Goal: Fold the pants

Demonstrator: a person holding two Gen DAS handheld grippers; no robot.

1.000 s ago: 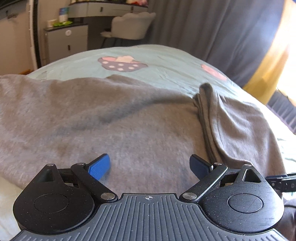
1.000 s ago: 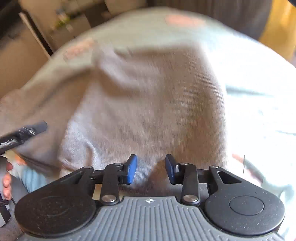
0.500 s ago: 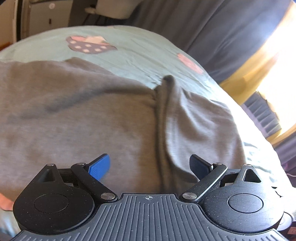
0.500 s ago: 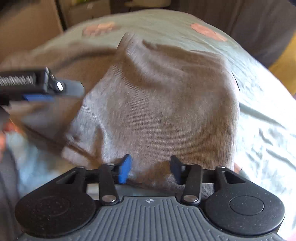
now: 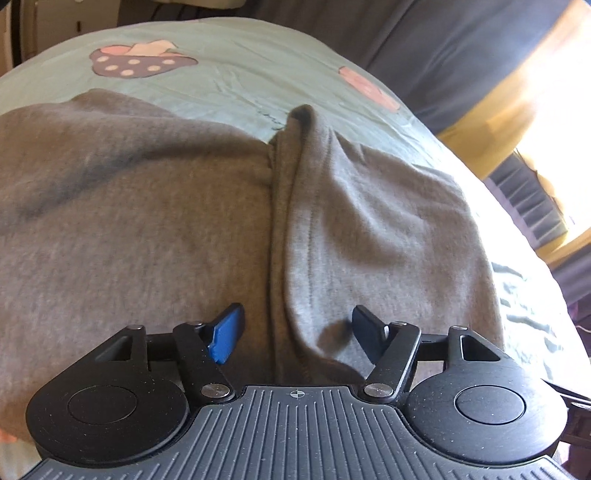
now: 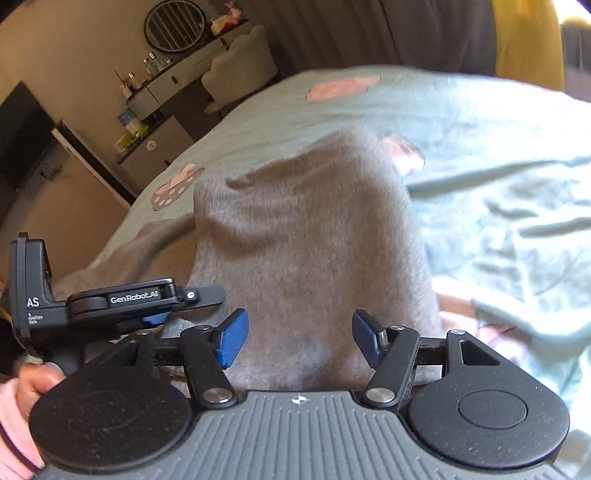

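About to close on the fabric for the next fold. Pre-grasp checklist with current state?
1. Left gripper open: ok.
2. Right gripper open: ok.
3. Folded edge of the pants between the left fingers: ok.
4. Pants between the right fingers: ok, fabric fills the gap.
5. Pants flat on the bedsheet: not ok, a ridge stands up mid-fabric.
6. Grippers apart from each other: ok, though close.

A home bedroom: a bed [image 6: 480, 122] with a mint cartoon-print sheet. Beyond the bed stand a vanity desk [image 6: 177, 74] with bottles, a round mirror [image 6: 174, 24], a pale chair [image 6: 240, 62] and dark curtains [image 6: 388, 29].
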